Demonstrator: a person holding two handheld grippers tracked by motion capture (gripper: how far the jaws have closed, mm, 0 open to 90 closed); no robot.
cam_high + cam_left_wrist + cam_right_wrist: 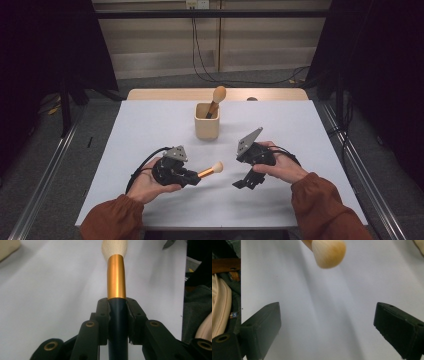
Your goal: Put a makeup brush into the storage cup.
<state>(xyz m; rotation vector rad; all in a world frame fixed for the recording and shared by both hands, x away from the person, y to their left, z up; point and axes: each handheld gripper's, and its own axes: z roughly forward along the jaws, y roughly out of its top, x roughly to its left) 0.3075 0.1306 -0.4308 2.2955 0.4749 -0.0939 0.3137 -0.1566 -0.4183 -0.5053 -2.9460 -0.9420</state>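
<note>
A: White table (150, 130), dark room, grey floor round it, cables on the back wall. Near edge: two hands, rust sleeves, a gripper each.

B: Held thing?

A: Makeup brush (210, 170). Left gripper (192, 177) has its jaws clamped on the dark handle. Brush sits over the near middle of the table, off the surface as far as I can tell.

B: Axis?

A: Roughly level, long axis running along the near edge, tilted slightly up. Bristle head points toward the table's right side, at the right gripper (245, 181). Handle end is buried in the left one.

B: Right gripper's jaws?

A: Wide apart, nothing between them. Near the brush tip but not touching.

B: Anything else?

A: Beige cup (207, 122) at the middle toward the far edge, second brush (216, 99) standing in it, head up, leaning right.

B: View differences?

A: Left gripper view gives the grip close up: brush (116, 277) with its gold ferrule straight ahead, dark handle squeezed between the pads. Right gripper view has the two black jaws far apart over bare table and the brush (329, 252) with its fluffy head at the top edge, blurred. High view gives the cup's place and both hands.
</note>
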